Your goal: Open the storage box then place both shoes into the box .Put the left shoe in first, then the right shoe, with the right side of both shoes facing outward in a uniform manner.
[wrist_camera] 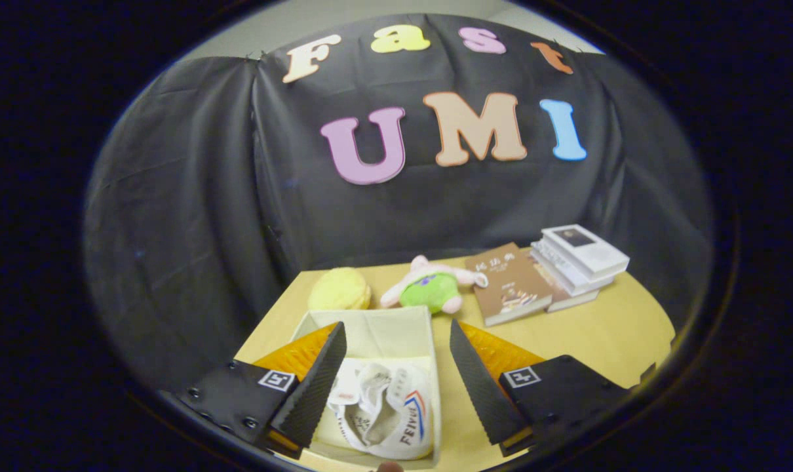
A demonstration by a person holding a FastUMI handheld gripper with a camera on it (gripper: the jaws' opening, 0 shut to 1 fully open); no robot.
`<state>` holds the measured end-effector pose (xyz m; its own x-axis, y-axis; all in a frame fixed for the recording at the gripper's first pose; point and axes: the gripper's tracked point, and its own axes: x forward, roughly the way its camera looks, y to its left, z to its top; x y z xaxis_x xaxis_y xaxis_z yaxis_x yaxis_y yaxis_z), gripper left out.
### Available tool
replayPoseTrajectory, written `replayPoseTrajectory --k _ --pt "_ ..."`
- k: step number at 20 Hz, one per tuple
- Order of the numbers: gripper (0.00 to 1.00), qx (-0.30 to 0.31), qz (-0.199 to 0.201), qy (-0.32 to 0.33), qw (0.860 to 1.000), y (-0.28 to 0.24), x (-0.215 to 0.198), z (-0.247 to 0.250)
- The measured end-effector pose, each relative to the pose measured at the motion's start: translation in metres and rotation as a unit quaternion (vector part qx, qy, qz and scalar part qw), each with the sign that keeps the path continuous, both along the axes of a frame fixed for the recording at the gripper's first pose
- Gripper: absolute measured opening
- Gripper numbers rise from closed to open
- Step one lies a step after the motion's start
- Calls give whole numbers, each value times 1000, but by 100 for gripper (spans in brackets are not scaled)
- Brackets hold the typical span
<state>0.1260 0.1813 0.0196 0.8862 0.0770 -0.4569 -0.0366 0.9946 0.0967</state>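
An open cream storage box (383, 328) stands on the wooden table, directly below and between my fingers. Inside it lies a white shoe (386, 410) with red and blue stripes, at the near end of the box. My gripper (396, 344) hovers above the box with its fingers spread wide; nothing is between them. The far half of the box interior shows bare cream lining. A second shoe cannot be made out.
Beyond the box lie a yellow plush ball (339, 289) and a pink-and-green plush toy (430, 288). To the right of them are a brown book (511, 285) and a stack of white books (580, 259). The table (606, 334) ends near the black cloth wall.
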Motion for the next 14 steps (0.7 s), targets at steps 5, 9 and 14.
replayPoseTrajectory --k 5,9,14 --pt "99 -60 6 -107 992 -49 -5 32" --pt "100 -54 3 -145 988 -85 -16 29" --pt "100 -82 -7 -166 983 -132 -40 15"
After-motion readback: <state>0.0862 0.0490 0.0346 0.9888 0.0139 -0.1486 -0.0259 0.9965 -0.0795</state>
